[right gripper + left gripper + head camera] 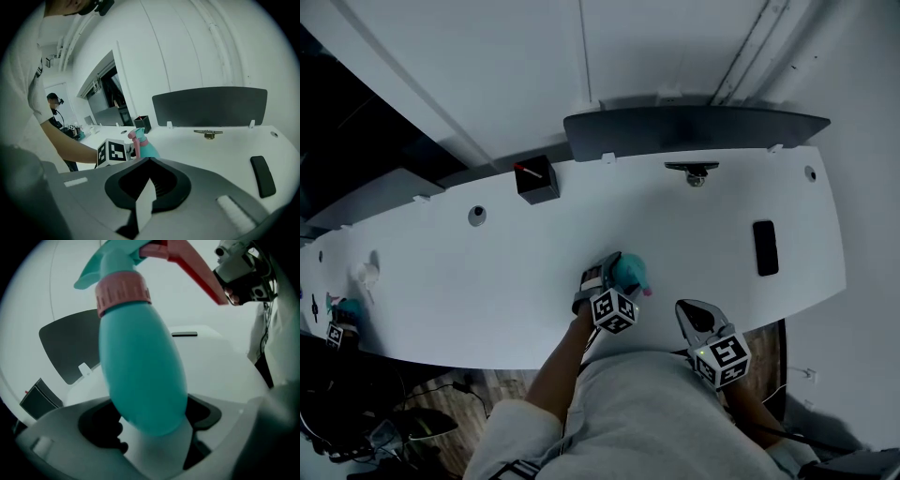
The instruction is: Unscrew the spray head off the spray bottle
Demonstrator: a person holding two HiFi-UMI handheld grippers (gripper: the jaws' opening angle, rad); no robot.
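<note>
Spray bottle (630, 274), clasped by left gripper (609, 277), stands near table's (487, 300) front edge.

Spray bottle (140, 371) smooth plastic; table (487, 281) matt.

The spray bottle (140, 366) is coloured teal, its collar (123, 291) and trigger (197, 275) pink; the cube (615, 310) at mid-frame is patterned with black-and-white squares.

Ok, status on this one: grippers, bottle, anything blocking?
Left gripper: fingers wide around spray bottle base, grip unconfirmed. Right gripper shut, empty, held back. Spray head on, bottle upright on desk. Nothing crowding it.
</note>
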